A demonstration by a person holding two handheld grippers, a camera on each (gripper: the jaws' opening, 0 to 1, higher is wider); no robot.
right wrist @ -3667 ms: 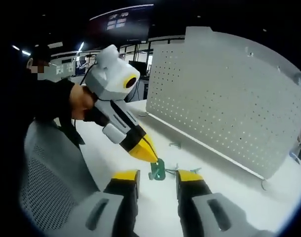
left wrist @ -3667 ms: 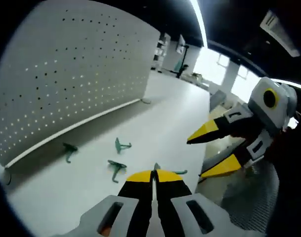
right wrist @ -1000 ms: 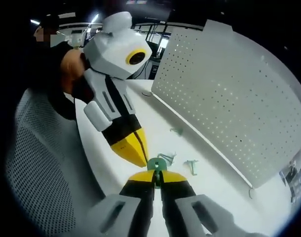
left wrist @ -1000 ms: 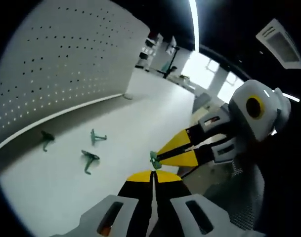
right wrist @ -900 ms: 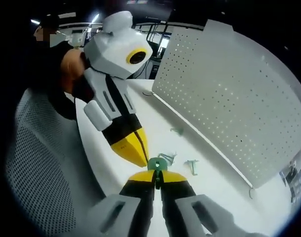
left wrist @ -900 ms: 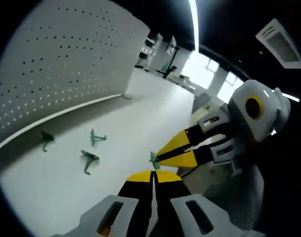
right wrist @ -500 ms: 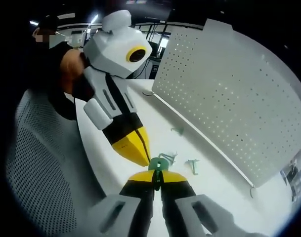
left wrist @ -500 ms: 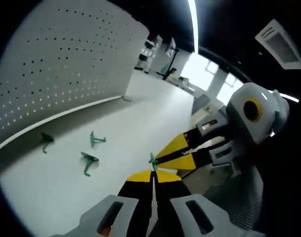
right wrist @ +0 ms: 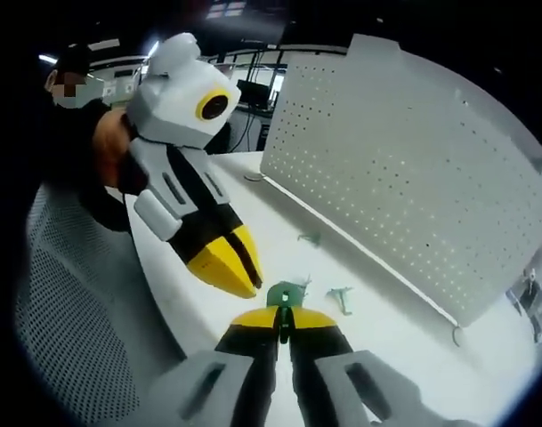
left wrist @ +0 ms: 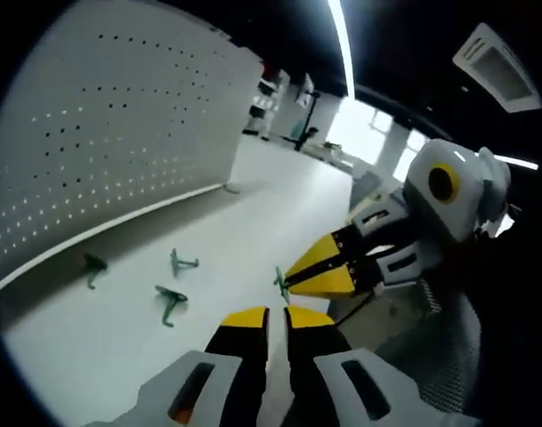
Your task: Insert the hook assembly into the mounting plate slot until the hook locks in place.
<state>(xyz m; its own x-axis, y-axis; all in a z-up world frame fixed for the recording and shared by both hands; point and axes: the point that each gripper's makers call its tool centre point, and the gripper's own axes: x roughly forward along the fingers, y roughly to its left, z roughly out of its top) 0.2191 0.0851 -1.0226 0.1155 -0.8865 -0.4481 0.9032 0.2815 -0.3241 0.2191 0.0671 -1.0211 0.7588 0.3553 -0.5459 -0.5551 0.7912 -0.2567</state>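
Note:
A small green hook (right wrist: 285, 294) sticks up from the tips of my right gripper (right wrist: 282, 314), which is shut on it. In the left gripper view that same green hook (left wrist: 279, 283) shows at the tip of the right gripper (left wrist: 288, 279), just above my left gripper (left wrist: 277, 313). The left jaws stand a narrow gap apart with nothing between them. In the right gripper view the left gripper (right wrist: 241, 281) hangs a little left of the hook, not touching it. The white perforated mounting plate (left wrist: 101, 151) stands upright along the table; the same plate (right wrist: 413, 178) rises behind the hook.
Three more green hooks lie on the white table (left wrist: 253, 213): one (left wrist: 94, 264) near the plate's foot, one (left wrist: 183, 261) and one (left wrist: 170, 301) closer in. A grey mesh chair (right wrist: 66, 311) stands beside the table edge, and a person's sleeve (right wrist: 84, 151) is behind the left gripper.
My left jaws, pressed together half a second ago, have parted slightly, and the left gripper has drawn back from the hook. The right gripper keeps its hold on the hook.

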